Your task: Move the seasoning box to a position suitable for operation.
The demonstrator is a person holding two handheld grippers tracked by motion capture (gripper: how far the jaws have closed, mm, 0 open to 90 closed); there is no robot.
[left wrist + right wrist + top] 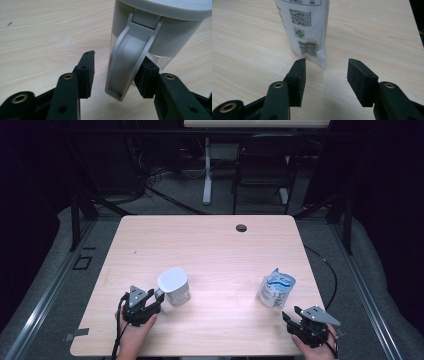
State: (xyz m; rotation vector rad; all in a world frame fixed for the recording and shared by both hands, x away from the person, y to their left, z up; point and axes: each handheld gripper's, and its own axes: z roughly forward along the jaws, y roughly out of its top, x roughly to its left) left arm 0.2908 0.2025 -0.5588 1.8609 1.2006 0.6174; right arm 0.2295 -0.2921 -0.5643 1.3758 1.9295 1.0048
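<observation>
A wooden worktop (pixel 210 245) is carrying two items near its front edge. A clear jug (pixel 174 287) with a grey lid is standing upright toward the front left corner, its grey handle (pixel 126 62) sitting between the jaws of the left claw (pixel 120 72); the jaws are standing apart, the right one touching or nearly touching the handle. A white printed pouch (pixel 275 290) is standing toward the front right corner. The right claw (pixel 326 75) is sitting just short of the pouch's base, its jaws apart and gripping nothing.
</observation>
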